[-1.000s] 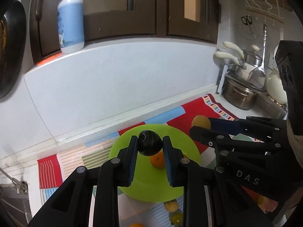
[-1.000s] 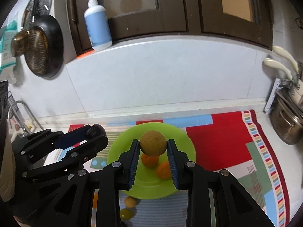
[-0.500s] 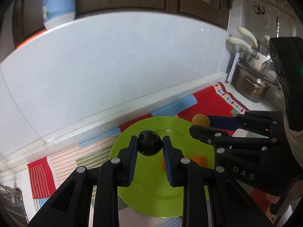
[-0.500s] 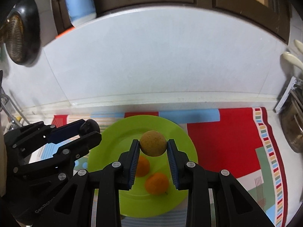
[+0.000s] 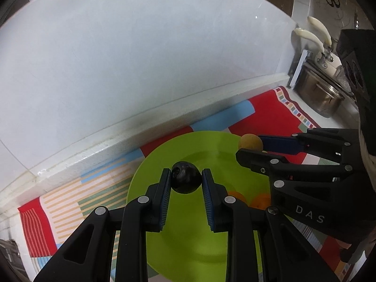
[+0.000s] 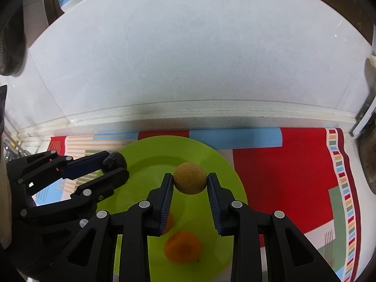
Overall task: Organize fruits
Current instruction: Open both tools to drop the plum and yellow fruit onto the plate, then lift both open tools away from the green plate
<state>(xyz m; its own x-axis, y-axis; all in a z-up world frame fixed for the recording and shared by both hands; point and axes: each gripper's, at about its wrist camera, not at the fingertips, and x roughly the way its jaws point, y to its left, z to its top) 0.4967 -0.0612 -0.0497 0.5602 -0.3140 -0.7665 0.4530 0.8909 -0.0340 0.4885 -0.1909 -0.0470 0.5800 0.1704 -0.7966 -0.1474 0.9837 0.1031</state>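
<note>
Overhead, dark fruit (image 5: 186, 180) and tan fruit (image 6: 189, 178) inside green plate (image 6: 211, 155) rim.

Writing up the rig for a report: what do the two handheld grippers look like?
Both the left gripper and the right gripper are matte black plastic linkages with silver rivets and ribbed blue pads. The right one carries white "DAS" lettering. No cables show.

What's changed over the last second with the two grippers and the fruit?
Both came forward and lower over the green plate. The left hand-held gripper still clamps the dark fruit, and the right hand-held gripper the tan fruit. Nothing released; two oranges stay on the plate.
</note>
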